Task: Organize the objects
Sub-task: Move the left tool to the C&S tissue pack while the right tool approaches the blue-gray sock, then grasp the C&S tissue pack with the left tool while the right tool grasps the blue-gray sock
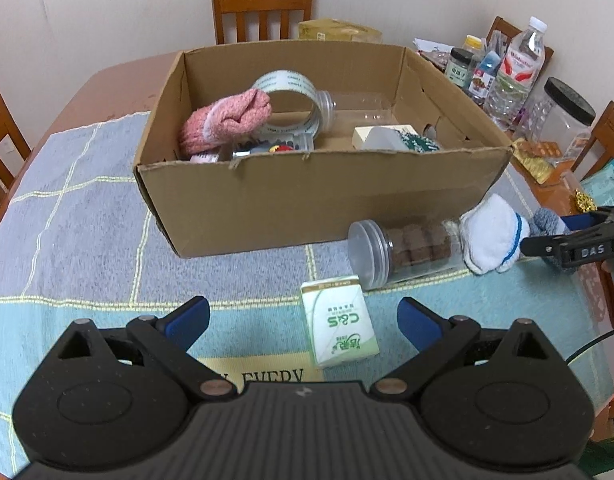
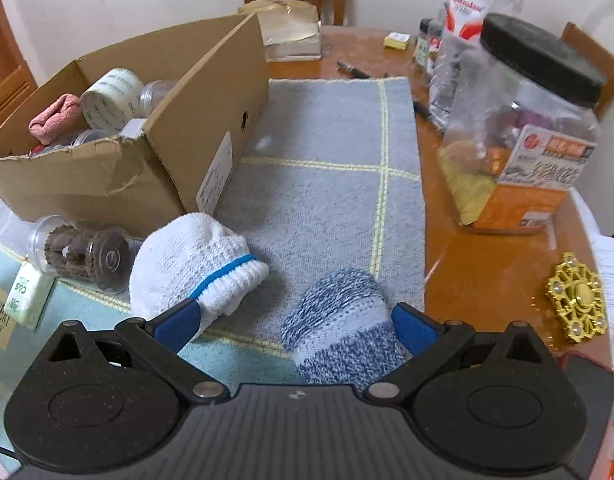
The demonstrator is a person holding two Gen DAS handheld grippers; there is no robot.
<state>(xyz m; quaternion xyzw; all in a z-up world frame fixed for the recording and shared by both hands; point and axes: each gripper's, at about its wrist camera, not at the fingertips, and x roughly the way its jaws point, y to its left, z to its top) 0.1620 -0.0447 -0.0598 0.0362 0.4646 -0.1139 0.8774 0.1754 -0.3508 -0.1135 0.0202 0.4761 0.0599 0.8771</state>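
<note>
An open cardboard box (image 1: pixel 307 200) stands on the checked cloth and holds a pink sock roll (image 1: pixel 227 120), a tape roll (image 1: pixel 291 92) and clear jars. In front of it lie a green-and-white C&S carton (image 1: pixel 339 324), a clear jar of brown discs (image 1: pixel 403 248) on its side and a white sock roll (image 1: pixel 491 236). My left gripper (image 1: pixel 303 320) is open, with the carton between its fingers. My right gripper (image 2: pixel 295 328) is open around a blue-grey sock roll (image 2: pixel 339 320); the white sock roll (image 2: pixel 195 264) lies against its left finger. The box (image 2: pixel 147 160) is at its left.
A large black-lidded jar (image 2: pixel 523 128), a water bottle (image 2: pixel 463 40) and small bottles stand on the wooden table at the right. A gold ornament (image 2: pixel 579 300) lies near the right edge. Wooden chairs (image 1: pixel 263 8) surround the table. A tissue pack (image 2: pixel 291 28) sits behind the box.
</note>
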